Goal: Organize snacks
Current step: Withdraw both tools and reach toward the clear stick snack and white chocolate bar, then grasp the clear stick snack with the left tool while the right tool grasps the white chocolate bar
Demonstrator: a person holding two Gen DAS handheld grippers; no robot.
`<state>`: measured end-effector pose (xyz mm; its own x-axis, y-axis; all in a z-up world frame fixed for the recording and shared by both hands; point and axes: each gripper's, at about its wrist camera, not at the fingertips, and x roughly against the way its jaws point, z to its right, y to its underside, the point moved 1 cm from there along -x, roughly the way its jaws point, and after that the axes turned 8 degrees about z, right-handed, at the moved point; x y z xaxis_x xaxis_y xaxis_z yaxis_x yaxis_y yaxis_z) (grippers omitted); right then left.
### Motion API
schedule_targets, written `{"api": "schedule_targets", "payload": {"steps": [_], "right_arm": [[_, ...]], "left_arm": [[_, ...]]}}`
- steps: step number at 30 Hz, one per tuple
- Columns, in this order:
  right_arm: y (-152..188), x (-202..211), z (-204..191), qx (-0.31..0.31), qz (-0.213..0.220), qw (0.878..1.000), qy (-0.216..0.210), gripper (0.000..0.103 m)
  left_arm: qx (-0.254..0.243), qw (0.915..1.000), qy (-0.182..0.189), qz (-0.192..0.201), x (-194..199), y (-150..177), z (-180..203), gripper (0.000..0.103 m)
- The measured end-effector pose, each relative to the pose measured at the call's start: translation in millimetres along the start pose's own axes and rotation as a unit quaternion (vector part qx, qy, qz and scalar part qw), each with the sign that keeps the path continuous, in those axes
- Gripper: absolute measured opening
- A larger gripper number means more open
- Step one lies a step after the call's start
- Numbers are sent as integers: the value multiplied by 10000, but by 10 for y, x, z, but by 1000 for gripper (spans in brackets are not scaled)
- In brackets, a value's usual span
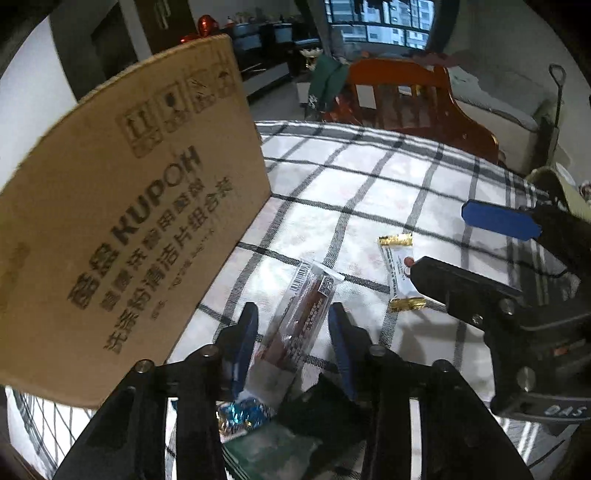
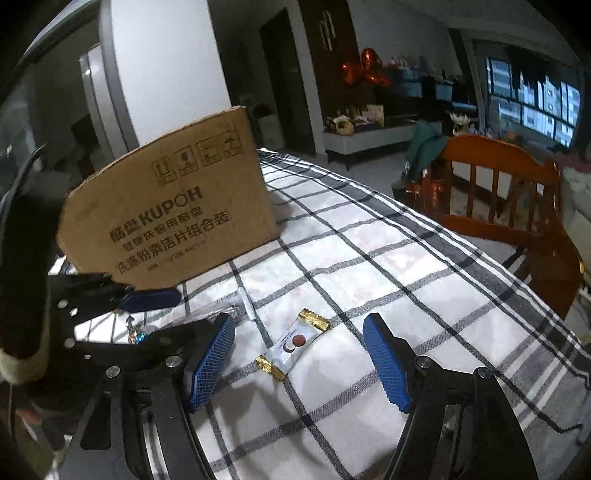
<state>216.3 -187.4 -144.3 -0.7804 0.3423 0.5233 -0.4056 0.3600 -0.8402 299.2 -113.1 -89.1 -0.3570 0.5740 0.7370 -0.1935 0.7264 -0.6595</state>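
We are in a home's living and dining room: a table under a checked cloth, a wooden chair drawn up to it, a low sideboard crowded with ornaments and red balloons, and a large window facing apartment blocks.

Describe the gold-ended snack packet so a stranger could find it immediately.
Start at the big cardboard box standing on the checked tablecloth. On the cloth in front of it, between the open right claw fingers, lies a small white packet. Its crimped gold ends distinguish it from the longer clear-wrapped stick nearby.
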Motion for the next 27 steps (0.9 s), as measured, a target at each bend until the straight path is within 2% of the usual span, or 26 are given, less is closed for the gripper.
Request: {"api": "schedule_targets", "payload": {"steps": [8,16,22,27], "right_arm": [[70,-175,23,-29,-347,9994,-30,73],[59,-202,31,-14,-373,9993,-89,73],[-74,-153,81,19,-337,9991,-269,73],[-182,-78,133,53,-185,9984,-527,73]], "left_arm": [[159,9998,54,-73,-93,64,-35,32],[185,9997,-107,-113,-68,41,-28,25],[597,9978,-292,58,135,-116,-46,22],[1235,9910,-505,51,359,-141,-44,21]]}}
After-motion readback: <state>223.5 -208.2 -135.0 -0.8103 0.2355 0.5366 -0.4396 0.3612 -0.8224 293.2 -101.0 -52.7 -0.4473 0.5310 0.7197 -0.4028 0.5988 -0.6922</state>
